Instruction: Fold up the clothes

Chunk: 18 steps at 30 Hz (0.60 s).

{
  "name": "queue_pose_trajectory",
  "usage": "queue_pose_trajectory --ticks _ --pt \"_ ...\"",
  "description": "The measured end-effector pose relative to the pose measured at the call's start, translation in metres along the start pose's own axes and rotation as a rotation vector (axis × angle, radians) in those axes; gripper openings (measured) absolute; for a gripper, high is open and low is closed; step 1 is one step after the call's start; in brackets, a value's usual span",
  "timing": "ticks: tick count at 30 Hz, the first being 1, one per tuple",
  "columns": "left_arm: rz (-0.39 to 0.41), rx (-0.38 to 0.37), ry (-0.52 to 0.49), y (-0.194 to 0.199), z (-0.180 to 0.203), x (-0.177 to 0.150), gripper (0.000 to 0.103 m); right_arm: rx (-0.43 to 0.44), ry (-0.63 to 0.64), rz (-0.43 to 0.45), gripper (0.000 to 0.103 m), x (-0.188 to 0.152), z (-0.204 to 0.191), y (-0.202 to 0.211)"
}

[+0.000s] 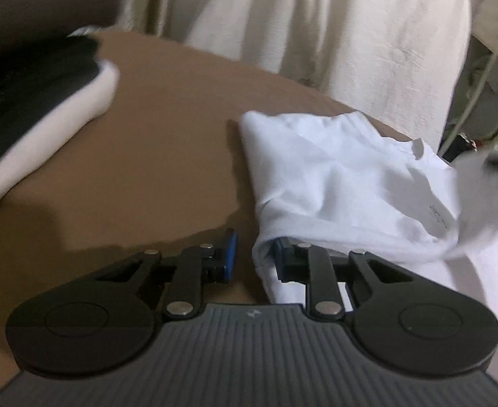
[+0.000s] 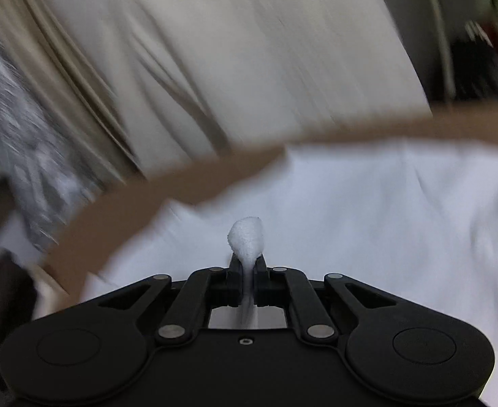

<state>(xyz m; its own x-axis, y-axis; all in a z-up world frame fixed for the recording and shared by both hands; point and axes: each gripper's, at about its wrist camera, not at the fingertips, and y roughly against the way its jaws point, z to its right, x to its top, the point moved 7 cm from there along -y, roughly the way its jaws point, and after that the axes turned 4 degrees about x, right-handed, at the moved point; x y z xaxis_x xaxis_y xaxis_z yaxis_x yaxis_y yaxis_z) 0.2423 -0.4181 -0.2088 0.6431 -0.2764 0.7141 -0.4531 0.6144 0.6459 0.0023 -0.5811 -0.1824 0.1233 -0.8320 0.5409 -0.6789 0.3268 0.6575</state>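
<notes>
A white garment [image 1: 344, 183] lies partly folded on the brown table [image 1: 167, 169] at the right of the left wrist view. My left gripper [image 1: 254, 257] is open; its right finger [image 1: 284, 261] is tucked under the garment's near edge, its left finger [image 1: 228, 254] lies bare on the table. In the right wrist view the same white garment [image 2: 384, 210] spreads over the table [image 2: 188, 183]. My right gripper [image 2: 247, 271] is shut on a pinched tuft of the white cloth [image 2: 247, 237]. That gripper shows blurred at the right edge of the left wrist view [image 1: 493, 183].
A stack of folded clothes, dark on top and white below [image 1: 45, 115], sits at the table's left. Cream curtain or cloth [image 1: 317, 34] hangs behind the table's far edge. Grey patterned fabric [image 2: 18, 156] lies at the left in the right wrist view.
</notes>
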Motion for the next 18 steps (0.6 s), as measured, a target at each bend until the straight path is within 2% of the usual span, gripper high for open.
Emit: queue_pose_trajectory --ticks 1,3,6,10,12,14,15,16,18 --pt "-0.010 0.004 0.020 0.004 -0.003 -0.001 0.022 -0.006 0.009 0.010 0.008 0.000 0.003 0.006" --pt "-0.016 0.004 -0.010 0.006 0.001 0.002 0.022 -0.018 0.028 0.029 0.008 0.001 0.010 0.018" --pt "-0.034 0.016 -0.110 0.008 0.010 0.000 0.022 -0.036 0.056 0.057 0.008 0.001 0.019 0.036" --pt "-0.074 0.021 -0.121 0.002 0.008 -0.004 0.024 -0.062 0.091 0.090 0.009 0.001 0.033 0.060" --pt "-0.093 0.000 -0.082 0.000 0.002 -0.003 0.025 -0.110 0.034 -0.041 0.012 -0.031 0.061 0.050" --pt "-0.107 -0.018 -0.049 0.000 -0.003 -0.002 0.027 -0.125 0.014 -0.042 0.013 -0.038 0.070 0.052" --pt "-0.114 -0.021 -0.039 -0.001 -0.005 -0.003 0.029 -0.134 0.006 -0.042 0.019 -0.041 0.075 0.054" --pt "-0.118 -0.018 -0.036 -0.001 -0.006 -0.003 0.031 -0.159 0.018 -0.031 0.029 -0.035 0.074 0.057" --pt "-0.127 -0.012 -0.034 0.000 -0.008 -0.004 0.032 -0.208 0.044 -0.010 0.034 -0.024 0.072 0.064"
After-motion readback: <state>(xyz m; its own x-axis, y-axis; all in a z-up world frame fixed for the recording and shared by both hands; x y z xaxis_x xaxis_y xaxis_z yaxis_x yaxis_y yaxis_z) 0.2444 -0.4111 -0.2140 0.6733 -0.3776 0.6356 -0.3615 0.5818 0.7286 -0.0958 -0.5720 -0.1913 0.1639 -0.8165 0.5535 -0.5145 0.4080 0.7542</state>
